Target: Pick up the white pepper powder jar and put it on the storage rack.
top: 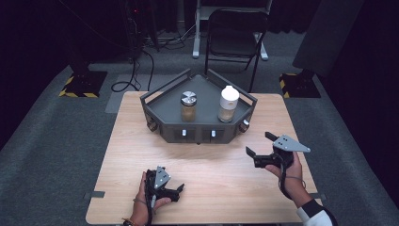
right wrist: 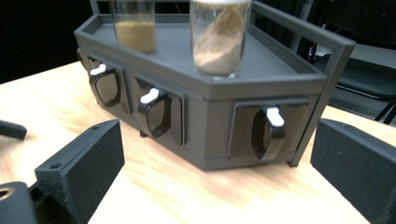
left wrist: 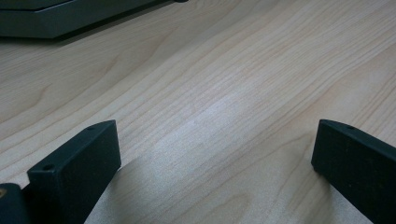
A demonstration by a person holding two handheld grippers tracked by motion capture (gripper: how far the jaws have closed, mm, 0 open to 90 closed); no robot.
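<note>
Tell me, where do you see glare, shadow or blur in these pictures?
High view: dark surroundings, lit table. Left gripper view: pale sheen on the wood, shadow at the bottom, tray blurred. Right gripper view: the near black parts of the right gripper look soft.

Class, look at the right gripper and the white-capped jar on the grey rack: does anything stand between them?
Only the rack's low front rim. The right gripper hovers open over bare table, and the white-capped jar stands behind that rim.

On the light wooden table (top: 211, 183), toward its far edge, a grey angular rack (top: 165, 107) bearing two jars: metal-lidded glass jar (top: 188, 106) left, white-capped jar (top: 228, 103) right.
</note>
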